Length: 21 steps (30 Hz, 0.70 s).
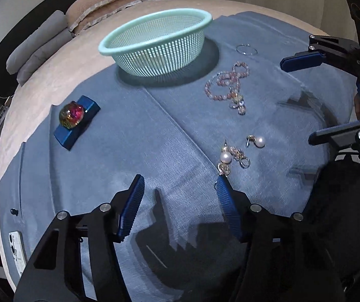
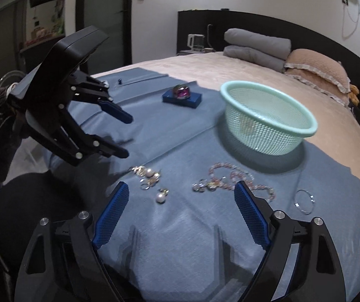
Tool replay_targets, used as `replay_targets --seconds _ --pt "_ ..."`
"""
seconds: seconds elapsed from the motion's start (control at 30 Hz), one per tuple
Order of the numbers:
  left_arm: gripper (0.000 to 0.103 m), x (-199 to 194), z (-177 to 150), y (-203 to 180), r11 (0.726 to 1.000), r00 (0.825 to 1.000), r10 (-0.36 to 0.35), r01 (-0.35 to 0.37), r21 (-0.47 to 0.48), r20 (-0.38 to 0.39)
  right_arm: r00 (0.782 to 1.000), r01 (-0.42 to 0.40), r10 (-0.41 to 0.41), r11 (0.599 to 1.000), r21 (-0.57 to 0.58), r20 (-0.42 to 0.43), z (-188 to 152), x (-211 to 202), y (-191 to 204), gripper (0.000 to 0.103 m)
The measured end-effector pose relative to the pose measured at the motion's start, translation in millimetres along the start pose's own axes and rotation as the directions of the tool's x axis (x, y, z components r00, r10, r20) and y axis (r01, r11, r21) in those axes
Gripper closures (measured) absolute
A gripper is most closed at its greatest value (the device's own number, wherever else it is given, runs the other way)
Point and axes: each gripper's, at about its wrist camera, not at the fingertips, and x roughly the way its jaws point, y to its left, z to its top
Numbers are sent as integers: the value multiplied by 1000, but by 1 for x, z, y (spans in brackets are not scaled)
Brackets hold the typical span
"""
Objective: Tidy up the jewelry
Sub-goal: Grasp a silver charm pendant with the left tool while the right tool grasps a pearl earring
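Observation:
A mint mesh basket (image 1: pixel 154 47) (image 2: pixel 268 118) stands at the back of a blue cloth (image 1: pixel 129 151). In front of it lie a pink bead bracelet (image 1: pixel 226 83) (image 2: pixel 232 178), a thin silver ring (image 1: pixel 246 49) (image 2: pixel 305 200), a pearl earring (image 1: pixel 259 141) (image 2: pixel 160 196) and a pearl-and-gold cluster (image 1: pixel 231 157) (image 2: pixel 147 175). A colourful gem (image 1: pixel 71 114) (image 2: pixel 181 92) sits on a blue box. My left gripper (image 1: pixel 180 183) (image 2: pixel 127 136) is open, its right finger near the cluster. My right gripper (image 2: pixel 181 191) (image 1: pixel 298 100) is open above the cloth, empty.
The cloth covers a beige bed (image 2: pixel 205 65) with grey folded blankets (image 2: pixel 258 47) and a frilled pillow (image 2: pixel 318 68) at the head. A white phone (image 1: pixel 16 249) lies at the cloth's left edge. A dark cabinet stands beyond the bed.

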Motion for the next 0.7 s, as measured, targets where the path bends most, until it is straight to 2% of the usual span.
replay_targets --seconds 0.13,0.3,0.37,0.43,0.47,0.53,0.57,0.63,0.7 --pt "47 9 -11 -10 1000 1000 -27 27 13 -7 998 -38 39 999 21 -40 -6 23 5 43" --pt "54 9 -13 -11 999 999 -53 53 7 6 997 -30 33 999 39 -64 -10 40 4 55" --pt "64 9 -14 -10 996 996 -93 94 -6 13 998 -3 5 999 38 -62 -10 43 5 60" --pt "79 10 -14 -9 990 990 -139 139 -17 22 998 7 -4 999 43 -57 -9 46 6 63" --pt "81 11 -14 -10 988 988 -151 151 -18 19 998 10 -8 999 42 -57 -9 47 7 63" --pt "95 13 -15 -13 985 985 -174 174 -13 15 998 12 -10 999 34 -57 -11 46 10 68" --pt "97 14 -15 -15 984 984 -177 177 -7 12 998 10 -9 1000 29 -59 -11 47 11 70" --pt "99 16 -13 -21 987 987 -158 158 10 -2 998 -8 10 1000 28 -65 -13 47 14 83" --pt "99 19 -14 -23 988 988 -152 152 12 -9 998 -14 16 1000 27 -68 -15 48 16 87"
